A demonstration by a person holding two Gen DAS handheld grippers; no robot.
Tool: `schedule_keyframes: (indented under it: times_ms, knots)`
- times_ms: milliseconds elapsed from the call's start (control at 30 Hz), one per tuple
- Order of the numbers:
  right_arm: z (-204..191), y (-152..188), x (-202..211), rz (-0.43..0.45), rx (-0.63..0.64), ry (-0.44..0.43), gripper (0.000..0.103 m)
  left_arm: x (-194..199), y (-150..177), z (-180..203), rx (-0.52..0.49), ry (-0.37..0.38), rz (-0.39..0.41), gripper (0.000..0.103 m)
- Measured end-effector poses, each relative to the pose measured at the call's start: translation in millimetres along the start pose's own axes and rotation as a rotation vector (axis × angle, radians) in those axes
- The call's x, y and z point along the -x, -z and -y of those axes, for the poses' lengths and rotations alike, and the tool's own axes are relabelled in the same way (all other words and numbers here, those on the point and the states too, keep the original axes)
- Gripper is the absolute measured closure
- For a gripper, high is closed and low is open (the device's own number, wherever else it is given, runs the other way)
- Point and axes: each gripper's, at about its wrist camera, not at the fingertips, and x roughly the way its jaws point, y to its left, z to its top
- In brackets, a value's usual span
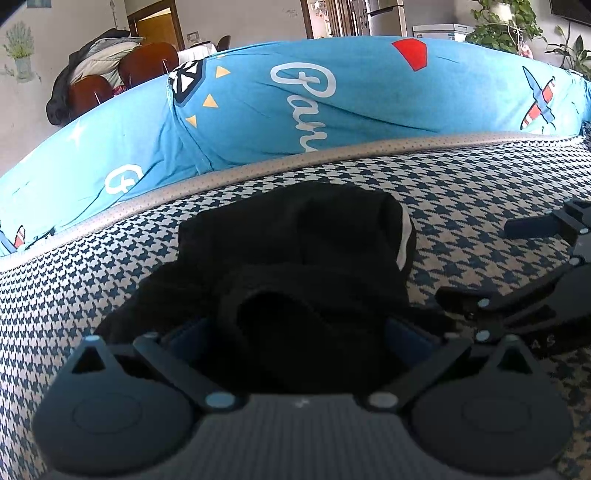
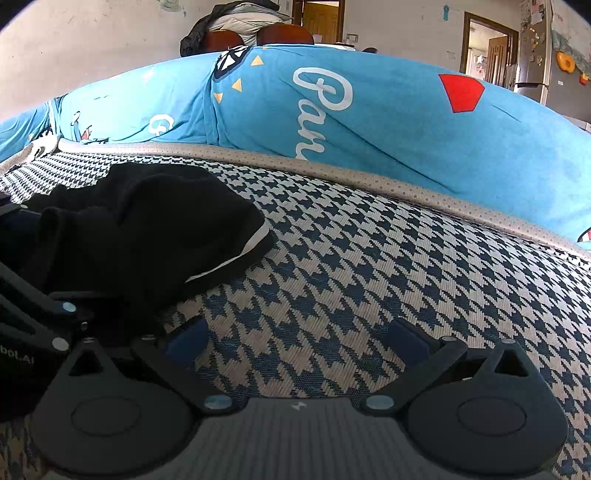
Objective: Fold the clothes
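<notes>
A black garment (image 1: 295, 240) with a thin white stripe (image 1: 404, 240) lies bunched on the houndstooth cushion (image 1: 480, 177). My left gripper (image 1: 295, 332) is open, its blue-padded fingers (image 1: 184, 334) wide apart with a fold of the black cloth lying between them. In the right wrist view the same garment (image 2: 140, 229) sits at the left. My right gripper (image 2: 295, 336) is open over bare houndstooth fabric to the right of the garment, with nothing between its fingers. It also shows at the right edge of the left wrist view as the right gripper (image 1: 495, 262), beside the garment.
A blue printed quilt (image 1: 332, 99) is heaped along the far side, behind the cushion's grey piped edge (image 1: 258, 170). Brown chairs with a dark coat (image 1: 110, 70), doorways and a plant (image 1: 509, 26) stand beyond. Houndstooth surface stretches right of the garment (image 2: 406, 240).
</notes>
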Motion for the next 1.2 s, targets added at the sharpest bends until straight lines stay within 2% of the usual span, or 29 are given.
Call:
schedule_keyframes:
  times_ms: [1200]
  knots:
    - [0.3, 0.1, -0.7, -0.001, -0.001, -0.002, 0.000, -0.1, 0.2, 0.2, 0.020, -0.008, 0.004, 0.000]
